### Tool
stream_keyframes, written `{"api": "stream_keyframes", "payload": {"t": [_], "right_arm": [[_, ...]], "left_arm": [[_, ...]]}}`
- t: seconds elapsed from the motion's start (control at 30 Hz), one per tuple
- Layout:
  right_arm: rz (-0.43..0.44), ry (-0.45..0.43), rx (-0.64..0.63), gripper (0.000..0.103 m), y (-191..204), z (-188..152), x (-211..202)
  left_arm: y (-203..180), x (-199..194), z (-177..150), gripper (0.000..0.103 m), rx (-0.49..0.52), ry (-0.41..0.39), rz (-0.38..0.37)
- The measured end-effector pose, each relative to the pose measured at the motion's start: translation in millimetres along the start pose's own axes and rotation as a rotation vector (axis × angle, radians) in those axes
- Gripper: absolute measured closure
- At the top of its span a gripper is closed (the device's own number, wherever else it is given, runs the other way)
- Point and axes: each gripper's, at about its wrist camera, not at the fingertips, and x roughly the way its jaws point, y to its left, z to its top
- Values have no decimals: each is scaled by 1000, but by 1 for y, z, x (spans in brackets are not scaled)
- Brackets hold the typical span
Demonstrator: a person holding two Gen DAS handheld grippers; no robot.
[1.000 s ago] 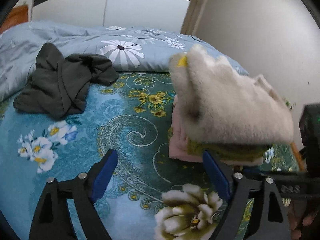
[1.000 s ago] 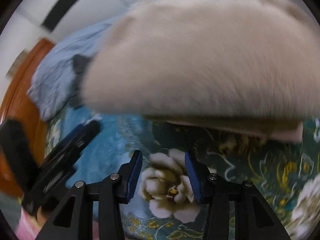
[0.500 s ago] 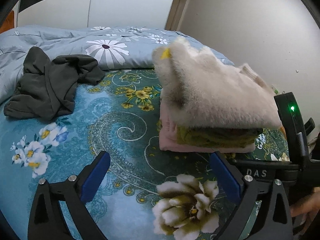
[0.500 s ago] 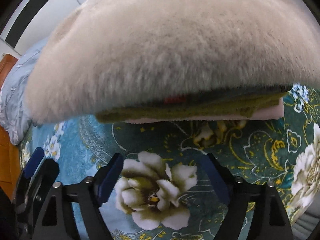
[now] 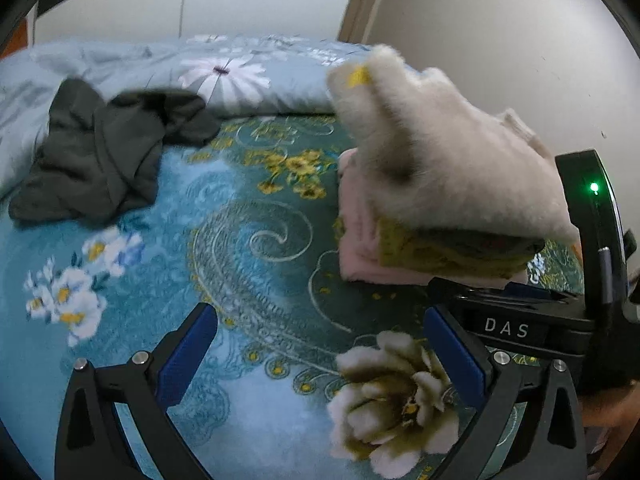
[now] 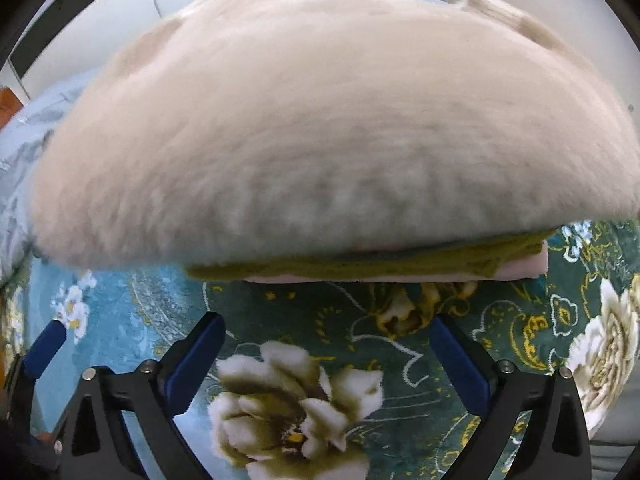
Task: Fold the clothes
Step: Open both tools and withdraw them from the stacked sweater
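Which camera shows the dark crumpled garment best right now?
Left wrist view: the dark garment lies whole and unfolded at far left, by the blue quilt. In the right wrist view the fluffy stack fills the frame; the garment isn't visible.

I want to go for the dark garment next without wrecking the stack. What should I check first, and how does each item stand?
1. Left gripper empty, fingers spread: ok.
2. Right gripper empty, fingers spread: ok.
3. Fluffy cream garment released on the stack: ok, neither gripper touches it.
4. Stack squared up: not ok, the cream garment overhangs the olive-yellow layer and the pink layer.
5. Dark garment lying free on the bedspread: ok, crumpled, apart from the stack.
6. Its collar or hem findable: cannot tell, too bunched.
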Motion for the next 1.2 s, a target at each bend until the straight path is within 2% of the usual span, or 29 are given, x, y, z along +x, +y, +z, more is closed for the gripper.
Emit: {"api": "stream_keyframes", "payload": {"t": [0.33,0.63,1.2], "right_arm": [[-28,-23,-22,0,15,-2,-3],[-84,-118,-111,0,35,4,-23],[-116,-153,-169,0,37,4,-19]], "left_arm": [[12,-7,-3,0,-22,-12,-5],[15,-14,-2,0,-33,-44,-11],[15,-12,-2,0,-21,-41,-11]]}}
